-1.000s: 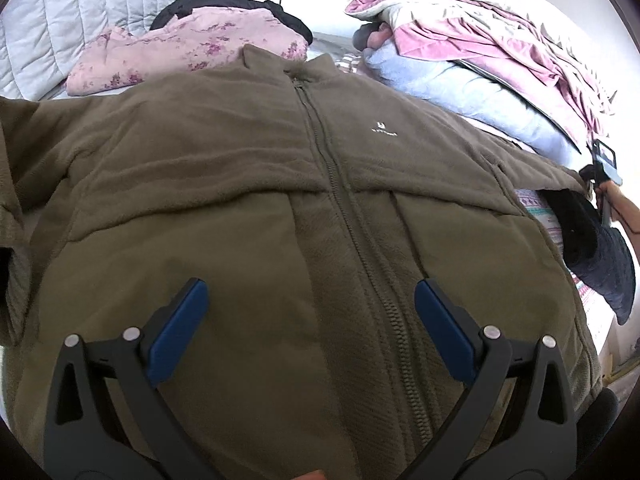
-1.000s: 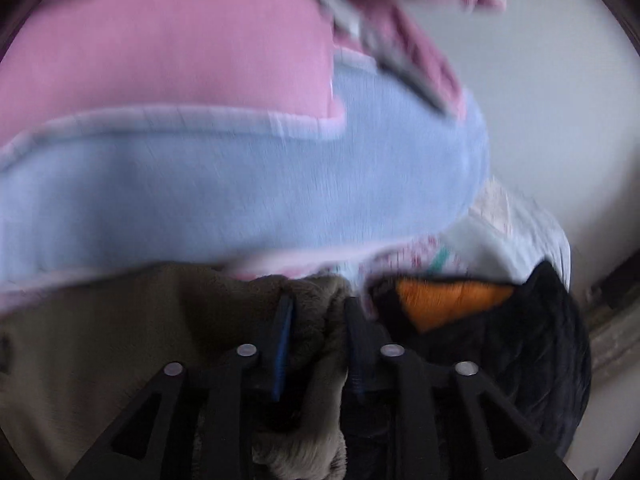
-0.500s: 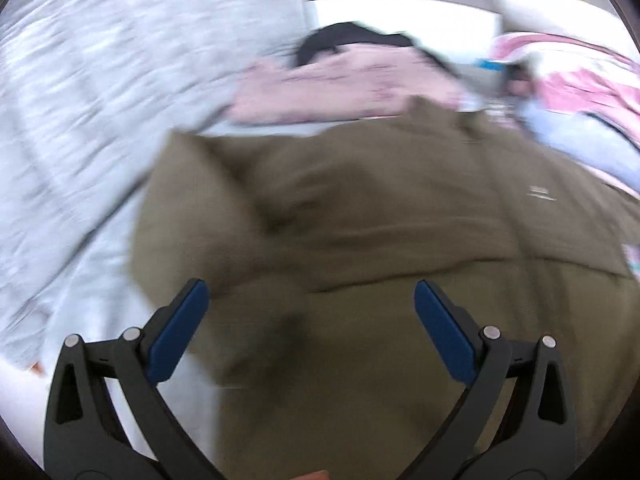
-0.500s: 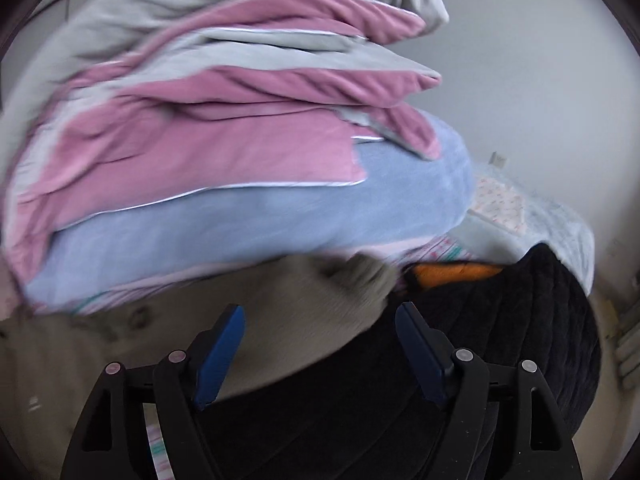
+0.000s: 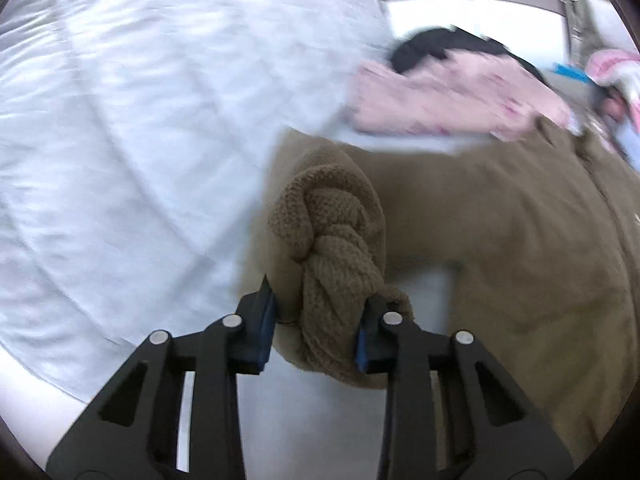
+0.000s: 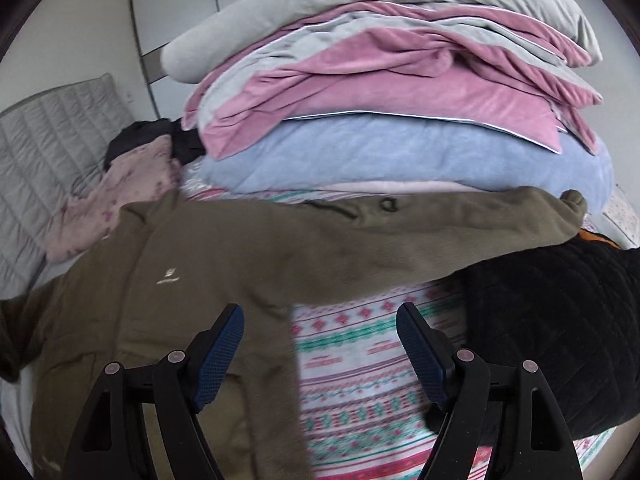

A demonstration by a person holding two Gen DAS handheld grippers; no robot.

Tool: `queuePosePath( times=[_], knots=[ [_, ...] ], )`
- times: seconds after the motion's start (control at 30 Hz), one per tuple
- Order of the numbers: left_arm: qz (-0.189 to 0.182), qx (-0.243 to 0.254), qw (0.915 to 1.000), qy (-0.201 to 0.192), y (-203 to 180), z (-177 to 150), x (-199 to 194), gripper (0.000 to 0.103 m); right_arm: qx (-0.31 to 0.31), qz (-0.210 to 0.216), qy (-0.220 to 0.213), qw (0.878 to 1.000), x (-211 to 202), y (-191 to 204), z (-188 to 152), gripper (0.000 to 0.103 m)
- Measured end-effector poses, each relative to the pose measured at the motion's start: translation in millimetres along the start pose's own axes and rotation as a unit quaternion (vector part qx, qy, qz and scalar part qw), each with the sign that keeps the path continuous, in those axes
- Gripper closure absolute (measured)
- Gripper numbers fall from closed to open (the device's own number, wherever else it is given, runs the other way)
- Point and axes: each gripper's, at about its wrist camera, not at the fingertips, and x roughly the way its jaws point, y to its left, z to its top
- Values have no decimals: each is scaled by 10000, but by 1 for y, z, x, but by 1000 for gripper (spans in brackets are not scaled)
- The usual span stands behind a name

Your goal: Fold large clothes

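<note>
We have the olive-green fleece zip jacket (image 6: 224, 264) lying front-up on the bed, small white chest logo visible in the right wrist view, one sleeve stretched out to the right along the foot of the bedding pile. Our left gripper (image 5: 316, 326) is clamped narrow on the bunched cuff end of the other sleeve (image 5: 332, 248), fleece squeezed between the blue pads (image 5: 265, 320); that sleeve is bunched up over the pale grey quilted cover (image 5: 120, 140); left view is motion-blurred, so finer detail there is unclear. Our right gripper (image 6: 320, 346) hangs above the jacket's side edge with tongs spread wide, nothing between them. Under and right of it we see a white blanket with red and green patterned stripes (image 6: 372, 368), and a black quilted garment (image 6: 560, 320) just beside that, touching the outstretched sleeve end. Behind the jacket sits a stack of folded bedding: light blue, pink and grey layers (image 6: 400, 100). Near the collar lies a pale pink floral garment (image 6: 120, 196) with a dark item (image 6: 140, 136) behind it.
</note>
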Motion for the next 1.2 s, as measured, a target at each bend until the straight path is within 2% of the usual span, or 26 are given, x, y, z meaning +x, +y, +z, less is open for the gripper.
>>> queuePosePath(
  times=[0.07,0.13,0.2,0.23,0.27,0.33,0.4,0.43,0.47,0.53,0.57,0.63,0.7,0.77,0.83,0.87,0.93,1.0,1.13,1.2],
  knots=[
    [469,-217,9987,-9,43,18,11,70,-130,-32,0,9999,0,6,-2,23],
    [1105,-250,9935,81,80,31,30,71,-173,-86,-18,9998,-3,6,-4,23],
    [1833,-131,9828,186,107,42,53,72,-93,-91,9,9999,-3,3,-5,23],
    [1962,-77,9804,182,115,44,58,64,-38,-71,33,10000,-3,2,-6,23],
    [1843,-112,9827,161,120,48,62,56,5,-56,70,10000,-2,2,-7,23],
    [1800,-92,9834,213,116,52,61,52,30,-78,150,9999,0,2,-8,23],
    [1607,13,9870,59,103,56,48,37,-7,-27,200,9998,-3,5,-12,23],
    [1362,-3,9907,-73,97,56,37,22,-26,49,219,9997,-5,6,-13,23],
    [1117,-50,9936,-147,93,56,27,12,-39,201,263,9994,-10,6,-16,23],
    [412,-179,9989,-148,85,50,7,9,-36,455,352,9983,-16,5,-22,23],
    [-80,-269,9996,-55,81,43,-3,9,-26,680,461,9966,-20,3,-27,23],
    [-908,-297,9953,184,70,27,-17,8,82,1015,631,9928,-26,-5,-39,23],
    [-1674,-172,9843,538,60,9,-34,7,254,1323,787,9878,-29,-14,-52,22],
    [-2437,-67,9651,958,42,-22,-35,7,468,1512,1025,9821,-28,-28,-74,22],
    [-2928,-19,9468,1335,30,-50,-39,7,566,1482,1236,9796,-25,-37,-92,21],
    [-3264,-25,9316,1597,21,-71,-35,7,593,1395,1411,9783,-22,-43,-105,21],
    [-3666,-78,9087,1997,11,-105,-33,7,596,1244,1739,9751,-17,-50,-128,21],
    [-3895,-136,8918,2298,2,-133,-24,9,649,1290,2043,9682,-12,-56,-149,21],
    [-4510,-709,8559,2429,10,-166,-19,13,833,1634,2565,9490,-3,-59,-187,21],
    [-4665,-929,8502,2257,19,-175,-24,13,709,1623,2398,9545,-9,-53,-200,21]
  ],
)
